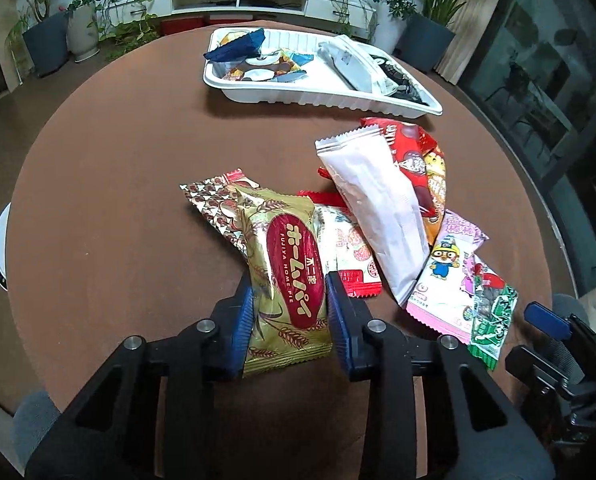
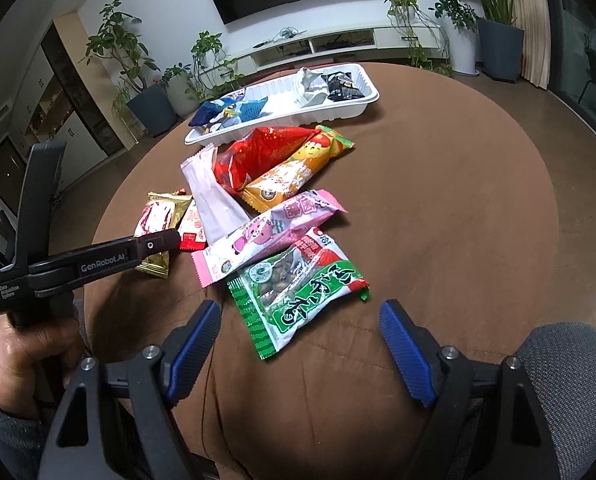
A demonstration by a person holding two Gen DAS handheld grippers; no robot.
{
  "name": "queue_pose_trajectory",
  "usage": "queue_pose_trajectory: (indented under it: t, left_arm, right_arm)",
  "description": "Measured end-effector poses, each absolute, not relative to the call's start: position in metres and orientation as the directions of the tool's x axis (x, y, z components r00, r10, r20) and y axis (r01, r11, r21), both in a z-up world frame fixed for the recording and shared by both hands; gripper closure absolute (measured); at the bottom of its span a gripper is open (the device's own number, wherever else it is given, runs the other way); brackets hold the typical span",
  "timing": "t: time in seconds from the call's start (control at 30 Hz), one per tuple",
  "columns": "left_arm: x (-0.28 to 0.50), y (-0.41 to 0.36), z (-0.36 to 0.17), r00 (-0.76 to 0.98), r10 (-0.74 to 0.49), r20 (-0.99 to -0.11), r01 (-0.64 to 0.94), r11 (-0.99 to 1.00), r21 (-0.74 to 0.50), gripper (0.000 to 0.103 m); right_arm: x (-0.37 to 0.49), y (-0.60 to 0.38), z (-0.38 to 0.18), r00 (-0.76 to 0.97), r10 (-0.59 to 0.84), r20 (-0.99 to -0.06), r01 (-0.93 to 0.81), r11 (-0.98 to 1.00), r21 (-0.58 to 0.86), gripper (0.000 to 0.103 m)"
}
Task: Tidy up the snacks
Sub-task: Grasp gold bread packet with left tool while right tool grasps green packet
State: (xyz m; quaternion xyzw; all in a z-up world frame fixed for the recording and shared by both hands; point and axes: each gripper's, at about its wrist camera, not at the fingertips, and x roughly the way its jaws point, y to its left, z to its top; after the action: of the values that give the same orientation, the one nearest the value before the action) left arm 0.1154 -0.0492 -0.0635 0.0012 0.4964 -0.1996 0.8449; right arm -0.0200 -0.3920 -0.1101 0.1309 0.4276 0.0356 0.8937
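We saw the left gripper (image 1: 289,304) with its blue jaws pressed on both long sides of a gold foil snack packet with a red oval label (image 1: 285,280), near the left of the round brown desk (image 1: 117,200). The packet's long axis ran near to far, its crimped far end tilted slightly left. The right gripper (image 2: 300,346) hovered with jaws wide apart, holding nothing, just near of a green plastic nut packet (image 2: 298,300) lying diagonally. A white ribbed plastic tray (image 1: 318,96) sat at the far side.

Bare brown tabletop (image 1: 109,168) open to the left of the snack pile (image 1: 382,216), white tray (image 1: 318,98) blocking the far side beyond it.
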Motion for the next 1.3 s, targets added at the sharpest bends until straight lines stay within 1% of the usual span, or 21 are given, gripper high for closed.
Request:
queue_pose_trajectory:
  t: [0.07, 0.17, 0.23, 0.67, 0.97, 1.13, 1.23, 1.3]
  left_arm:
    - [0.113, -0.047, -0.061, 0.43, -0.35, -0.832, 0.346, 0.915, -0.206, 0.074]
    - [0.11, -0.042, -0.059, 0.429, -0.37, -0.824, 0.354, 0.908, -0.223, 0.082]
    - [0.109, -0.039, -0.059, 0.424, -0.388, -0.819, 0.358, 0.902, -0.242, 0.084]
    - [0.089, -0.025, -0.061, 0.382, -0.471, -0.795, 0.378, 0.865, -0.33, 0.089]
    - [0.057, -0.018, -0.06, 0.362, -0.505, -0.784, 0.413, 0.841, -0.351, 0.089]
    - [0.052, -0.018, -0.063, 0.353, -0.515, -0.781, 0.424, 0.832, -0.357, 0.089]
    - [0.049, -0.015, -0.063, 0.354, -0.517, -0.779, 0.426, 0.831, -0.358, 0.089]
    - [0.05, -0.015, -0.063, 0.353, -0.519, -0.779, 0.427, 0.83, -0.36, 0.089]
  right_arm:
    - [-0.02, -0.392, -0.111, 0.629, 0.175, -0.757, 0.049, 0.963, 0.264, 0.019]
    - [-0.02, -0.392, -0.112, 0.627, 0.174, -0.76, 0.052, 0.963, 0.264, 0.019]
    - [-0.02, -0.392, -0.113, 0.624, 0.175, -0.761, 0.054, 0.962, 0.266, 0.019]
    - [-0.013, -0.39, -0.117, 0.594, 0.201, -0.779, 0.071, 0.952, 0.299, 0.019]
    - [0.012, -0.382, -0.122, 0.542, 0.174, -0.822, 0.095, 0.959, 0.266, 0.019]
    - [0.025, -0.373, -0.123, 0.536, 0.152, -0.83, 0.06, 0.974, 0.217, 0.019]
    - [0.034, -0.381, -0.122, 0.529, 0.131, -0.838, 0.071, 0.978, 0.198, 0.025]
    - [0.037, -0.389, -0.121, 0.521, 0.116, -0.846, 0.086, 0.978, 0.187, 0.032]
